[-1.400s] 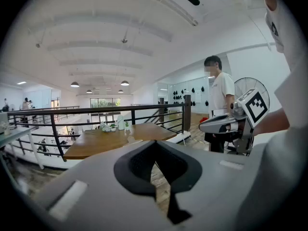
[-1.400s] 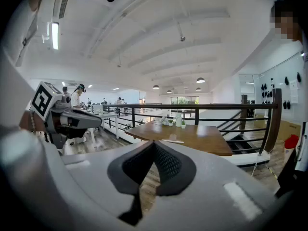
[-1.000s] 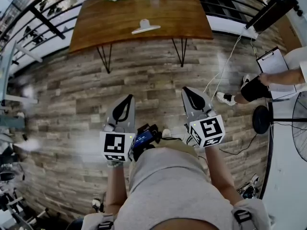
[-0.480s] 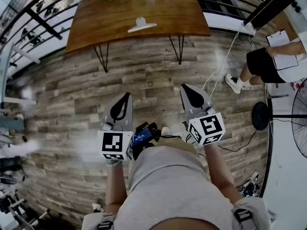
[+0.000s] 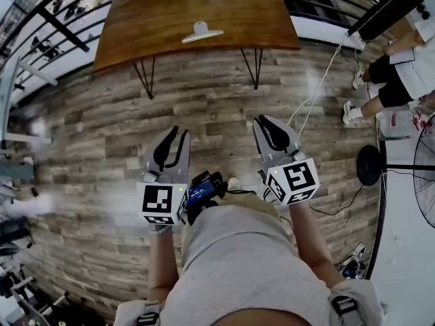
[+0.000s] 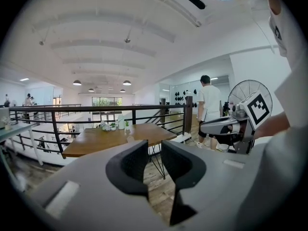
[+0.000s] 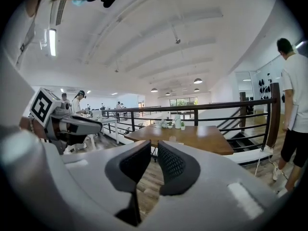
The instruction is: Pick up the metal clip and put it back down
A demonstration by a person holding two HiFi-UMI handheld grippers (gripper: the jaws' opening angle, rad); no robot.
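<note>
The left gripper [image 5: 171, 138] and the right gripper [image 5: 272, 131] are both held out over the wood floor [image 5: 224, 114]. Their jaws are opening a little, and nothing is between them.

The metal clip [image 5: 202, 32] is far ahead. It lies on the brown wooden table [image 5: 238, 19], close to the near edge, about in the middle. It looks pale and shiny, with a wide flat part and a small handle sticking up.

To do this well, walk closer first. Open one gripper wider, then come down slowly around the handle.
</note>
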